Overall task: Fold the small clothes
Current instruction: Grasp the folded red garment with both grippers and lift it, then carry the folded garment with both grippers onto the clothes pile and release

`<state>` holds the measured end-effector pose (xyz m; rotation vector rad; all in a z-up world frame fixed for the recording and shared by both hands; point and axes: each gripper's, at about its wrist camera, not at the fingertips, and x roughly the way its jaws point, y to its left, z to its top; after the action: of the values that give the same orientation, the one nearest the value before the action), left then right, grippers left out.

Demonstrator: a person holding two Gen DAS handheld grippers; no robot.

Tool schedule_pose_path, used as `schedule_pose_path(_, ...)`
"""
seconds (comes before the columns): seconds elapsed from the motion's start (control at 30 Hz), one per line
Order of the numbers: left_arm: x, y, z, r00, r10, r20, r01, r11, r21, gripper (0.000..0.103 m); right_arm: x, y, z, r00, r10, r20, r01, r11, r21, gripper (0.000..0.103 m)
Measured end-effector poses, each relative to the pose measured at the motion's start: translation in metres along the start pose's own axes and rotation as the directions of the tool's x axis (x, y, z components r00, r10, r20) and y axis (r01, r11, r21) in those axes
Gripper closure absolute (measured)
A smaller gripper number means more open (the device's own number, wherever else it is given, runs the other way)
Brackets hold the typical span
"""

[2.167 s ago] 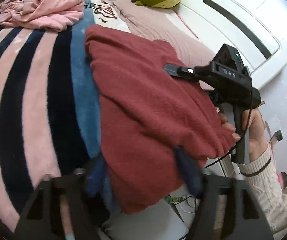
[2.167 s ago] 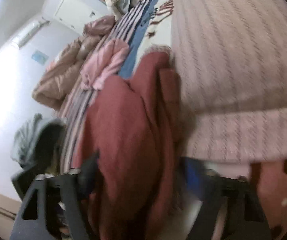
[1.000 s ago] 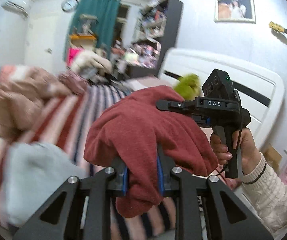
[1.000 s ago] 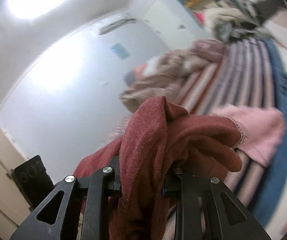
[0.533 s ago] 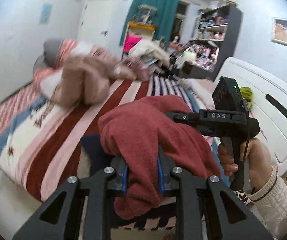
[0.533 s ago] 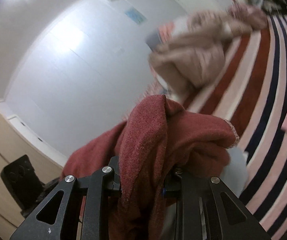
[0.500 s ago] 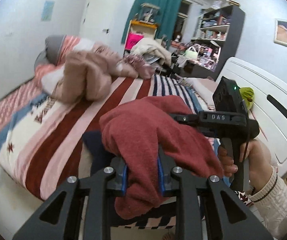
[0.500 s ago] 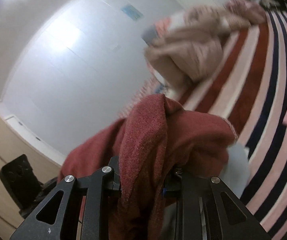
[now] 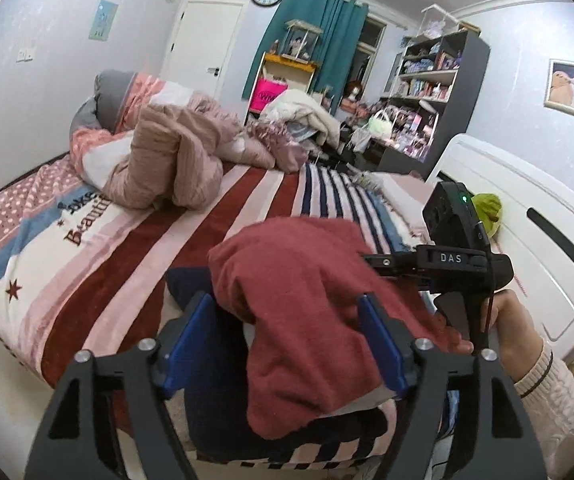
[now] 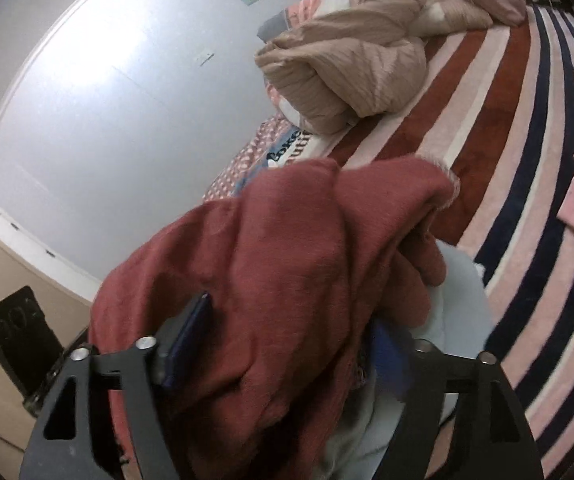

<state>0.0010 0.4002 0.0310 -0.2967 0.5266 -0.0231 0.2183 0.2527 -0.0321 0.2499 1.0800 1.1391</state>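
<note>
Release! Both grippers have just sprung wide: left gripper (image 9: 287, 334) and right gripper (image 10: 287, 344) stand spread, and the folded dark-red fleece garment (image 9: 307, 304) drops onto the stack at the striped blanket's (image 9: 135, 264) near edge, apparently done.

The garment (image 9: 307, 312) lay on the near edge of the bed (image 9: 119, 264), on top of a folded item (image 9: 191, 284) that showed at the garment's left; the left gripper (image 9: 287, 336) stood around the garment's near end, jaws apart, one finger on each side; the right gripper (image 9: 383, 262) sat just right of the garment; a heaped quilt (image 9: 167, 164) lay well behind the garment to the left; a plush toy (image 9: 487, 208) sat behind the garment to the right, against the headboard (image 9: 535, 216); a shelf unit (image 9: 435, 92) stood far behind the garment, beyond the bed.
</note>
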Motion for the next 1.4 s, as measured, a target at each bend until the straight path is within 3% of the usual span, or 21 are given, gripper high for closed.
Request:
schedule_pose_path(0.1, -0.008, -0.008, 0.004, 1.0, 0.013, 0.02, -0.013, 1.0, 0.024, 0.023, -0.018, 0.005, 0.002, 1.0, -0.014, 0.013, 0.014, 1.0, -0.027, 0.024)
schedule_pose_path(0.33, -0.015, -0.024, 0.004, 0.997, 0.067, 0.035, -0.069, 0.996, 0.052, 0.023, -0.047, 0.012, -0.008, 0.997, -0.059, 0.042, 0.063, 0.994, -0.089, 0.023)
schedule_pose_path(0.47, -0.031, -0.049, -0.002, 0.993, 0.087, 0.084, -0.095, 0.99, 0.1, 0.023, -0.062, 0.012, -0.025, 0.993, -0.085, 0.082, 0.095, 0.988, -0.122, 0.023)
schedule_pose_path(0.67, -0.046, -0.114, -0.024, 0.977, 0.109, 0.181, -0.141, 0.975, 0.173, 0.023, -0.113, 0.018, -0.081, 0.976, -0.128, 0.175, 0.164, 0.965, -0.207, 0.023)
schedule_pose_path(0.8, -0.043, -0.166, -0.043, 0.974, 0.06, 0.22, -0.108, 0.97, 0.217, 0.022, -0.155, 0.016, -0.129, 0.952, -0.177, 0.249, 0.237, 0.942, -0.237, 0.023)
schedule_pose_path(0.9, -0.035, -0.212, -0.06, 0.967, 0.03, 0.254, -0.092, 0.967, 0.239, 0.016, -0.193, 0.014, -0.17, 0.92, -0.225, 0.321, 0.308, 0.922, -0.236, 0.023)
schedule_pose_path(0.97, -0.03, -0.237, -0.069, 0.962, 0.014, 0.274, -0.085, 0.964, 0.251, 0.012, -0.219, 0.012, -0.198, 0.885, -0.271, 0.378, 0.374, 0.898, -0.232, 0.023)
schedule_pose_path(1.1, -0.017, -0.289, -0.087, 0.948, -0.014, 0.318, -0.076, 0.96, 0.27, 0.002, -0.264, 0.009, -0.246, 0.782, -0.386, 0.489, 0.528, 0.828, -0.19, 0.018)
schedule_pose_path(1.13, -0.014, -0.302, -0.091, 0.945, -0.017, 0.327, -0.077, 0.959, 0.273, 0.001, -0.275, 0.008, -0.259, 0.747, -0.419, 0.516, 0.569, 0.804, -0.172, 0.016)
schedule_pose_path(1.2, -0.009, -0.321, -0.099, 0.942, -0.021, 0.336, -0.081, 0.955, 0.285, 0.001, -0.289, 0.007, -0.272, 0.703, -0.45, 0.551, 0.616, 0.772, -0.155, 0.014)
schedule_pose_path(1.3, -0.002, -0.344, -0.109, 0.938, -0.033, 0.345, -0.083, 0.946, 0.314, 0.001, -0.308, 0.008, -0.292, 0.629, -0.482, 0.61, 0.673, 0.731, -0.116, 0.001)
schedule_pose_path(1.4, 0.006, -0.352, -0.116, 0.943, -0.041, 0.329, -0.067, 0.948, 0.31, 0.001, -0.318, 0.007, -0.3, 0.6, -0.495, 0.629, 0.685, 0.723, -0.084, 0.0)
